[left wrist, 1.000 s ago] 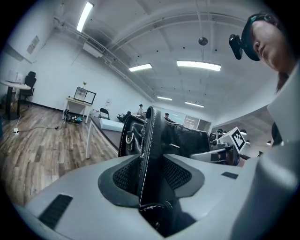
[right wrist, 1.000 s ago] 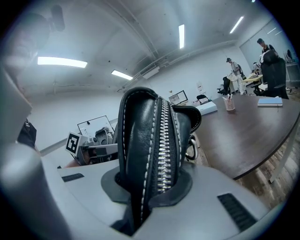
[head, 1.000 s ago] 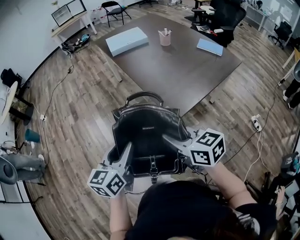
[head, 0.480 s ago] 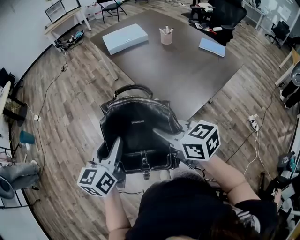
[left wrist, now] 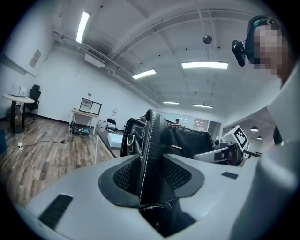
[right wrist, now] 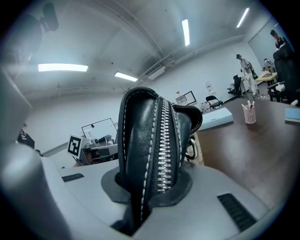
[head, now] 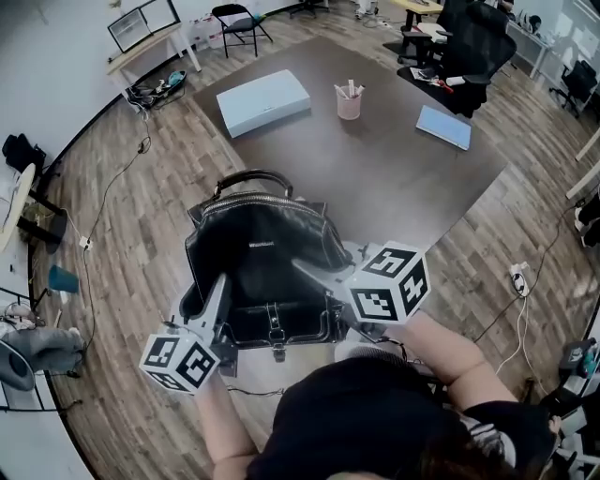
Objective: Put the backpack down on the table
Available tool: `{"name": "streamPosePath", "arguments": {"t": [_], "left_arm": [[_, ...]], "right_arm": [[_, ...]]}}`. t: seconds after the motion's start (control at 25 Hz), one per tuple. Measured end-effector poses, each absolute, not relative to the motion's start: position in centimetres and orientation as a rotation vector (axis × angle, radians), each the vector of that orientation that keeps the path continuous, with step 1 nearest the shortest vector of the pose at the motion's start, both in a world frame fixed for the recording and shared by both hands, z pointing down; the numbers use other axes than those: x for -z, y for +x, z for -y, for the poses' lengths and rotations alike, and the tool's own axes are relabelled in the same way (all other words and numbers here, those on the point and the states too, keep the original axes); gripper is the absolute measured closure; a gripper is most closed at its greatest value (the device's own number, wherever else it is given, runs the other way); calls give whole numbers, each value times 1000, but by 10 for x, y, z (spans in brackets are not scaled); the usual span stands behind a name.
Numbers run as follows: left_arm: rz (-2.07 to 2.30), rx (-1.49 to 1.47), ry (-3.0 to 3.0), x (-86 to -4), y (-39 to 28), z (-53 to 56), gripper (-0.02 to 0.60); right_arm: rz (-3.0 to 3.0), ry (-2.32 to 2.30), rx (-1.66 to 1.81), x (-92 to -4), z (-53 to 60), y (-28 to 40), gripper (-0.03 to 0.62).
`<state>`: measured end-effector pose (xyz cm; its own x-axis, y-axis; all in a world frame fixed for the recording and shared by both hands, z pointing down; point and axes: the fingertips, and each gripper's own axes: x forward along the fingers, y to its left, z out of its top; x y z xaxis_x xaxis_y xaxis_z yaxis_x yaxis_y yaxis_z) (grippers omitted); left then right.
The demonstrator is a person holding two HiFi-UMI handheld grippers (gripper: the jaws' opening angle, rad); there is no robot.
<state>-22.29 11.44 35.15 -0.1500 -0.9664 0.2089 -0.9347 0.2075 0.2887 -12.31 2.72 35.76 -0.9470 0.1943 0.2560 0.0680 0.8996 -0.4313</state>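
A black leather backpack hangs above the wooden floor, just short of the dark brown table. Its top handle points toward the table. My left gripper is shut on the bag's left side edge, whose stitched seam is pinched between the pads. My right gripper is shut on the right side, and in the right gripper view its jaws clamp the zipped edge. In the left gripper view the right gripper's marker cube shows beyond the bag.
On the table lie a light blue box, a pink cup of pens and a blue notebook. Cables and a teal cup lie on the floor at left. A desk with a monitor and chairs stand beyond.
Both grippers have carried the backpack to the left and slightly lower in the head view. Both grips look the same as before.
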Motion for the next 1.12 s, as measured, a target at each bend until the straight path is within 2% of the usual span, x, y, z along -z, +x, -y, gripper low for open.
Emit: {"name": "streamPosePath", "arguments": {"t": [0.72,1.12], "left_arm": [[2162,55,1898,-301,-258,39,408],[2016,28,2018,-320,-300,113,408]], "right_arm": [[2888,-112,-606,-315,119,-154,542],[2867,108,-648,-334,179,-186,542]]}}
